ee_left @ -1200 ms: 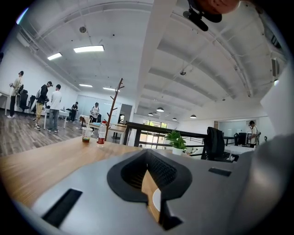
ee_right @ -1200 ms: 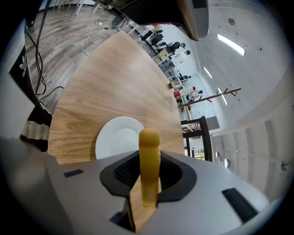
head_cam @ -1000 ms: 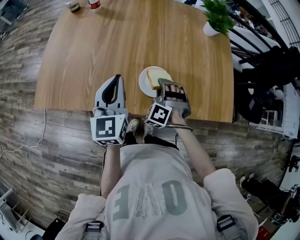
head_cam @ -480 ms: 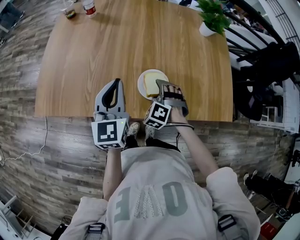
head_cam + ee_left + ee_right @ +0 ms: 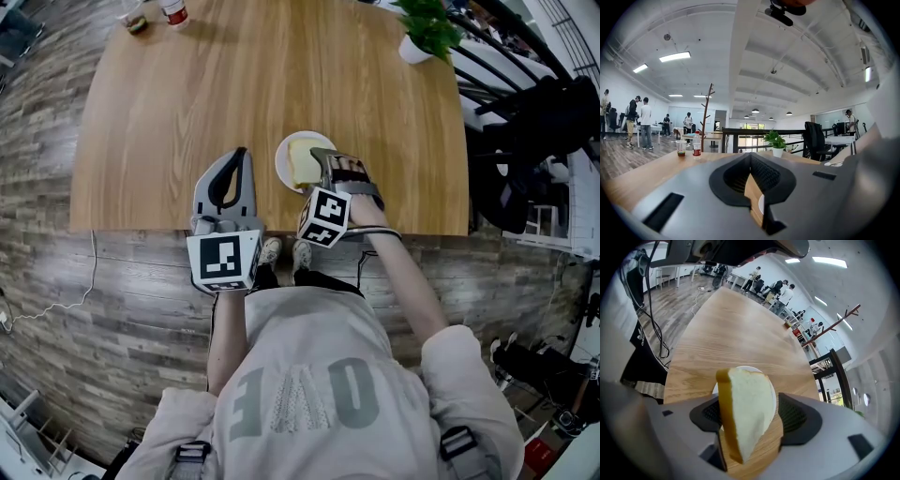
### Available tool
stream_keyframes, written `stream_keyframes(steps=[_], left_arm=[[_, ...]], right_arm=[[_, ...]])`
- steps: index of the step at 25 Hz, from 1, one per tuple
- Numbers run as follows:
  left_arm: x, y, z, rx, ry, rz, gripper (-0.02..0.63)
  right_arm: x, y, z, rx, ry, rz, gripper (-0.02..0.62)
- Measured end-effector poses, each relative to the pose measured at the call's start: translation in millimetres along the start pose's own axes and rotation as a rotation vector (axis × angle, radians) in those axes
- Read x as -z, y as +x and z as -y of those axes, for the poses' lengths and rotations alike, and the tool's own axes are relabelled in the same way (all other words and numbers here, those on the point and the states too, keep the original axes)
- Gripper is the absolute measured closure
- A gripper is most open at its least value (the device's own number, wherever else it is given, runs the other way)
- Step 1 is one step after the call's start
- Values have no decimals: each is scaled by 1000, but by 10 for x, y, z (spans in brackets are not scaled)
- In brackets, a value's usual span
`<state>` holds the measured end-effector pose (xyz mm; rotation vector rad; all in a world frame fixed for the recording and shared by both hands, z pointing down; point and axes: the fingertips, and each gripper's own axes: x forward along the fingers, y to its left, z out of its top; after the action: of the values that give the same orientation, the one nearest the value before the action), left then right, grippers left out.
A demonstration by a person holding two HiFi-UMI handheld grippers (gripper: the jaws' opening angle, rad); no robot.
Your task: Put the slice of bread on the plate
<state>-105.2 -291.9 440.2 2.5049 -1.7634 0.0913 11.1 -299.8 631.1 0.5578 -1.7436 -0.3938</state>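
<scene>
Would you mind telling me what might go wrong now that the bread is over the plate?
The right gripper is opening its fingers with the bread slice upright between them, leaning on one finger. It may cling to that finger or tip partly off the plate. The plate sits close to the near edge of the table, so a bump while pulling back could shove it toward the drop.

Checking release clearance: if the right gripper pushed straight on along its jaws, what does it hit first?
The bread slice between the right gripper's opening jaws, then probably the plate under it.
</scene>
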Motion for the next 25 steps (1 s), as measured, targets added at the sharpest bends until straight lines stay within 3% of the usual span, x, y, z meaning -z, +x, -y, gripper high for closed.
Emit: stream_keyframes(steps=[13,18,22,25], left_arm=[[-17,45,41,1,4,5,598],[-30,60,59,2,10,6,598],[-78,84,87,6,25,15,598],[-160,120,134,22,34,31,598]], right_arm=[[22,-271,-329,-353,87,3,282],[-93,-442,-151,-338,112,59,282],[-208,-677,79,-363,206,127,284],[-305,-840,422,-284,255,206,287]])
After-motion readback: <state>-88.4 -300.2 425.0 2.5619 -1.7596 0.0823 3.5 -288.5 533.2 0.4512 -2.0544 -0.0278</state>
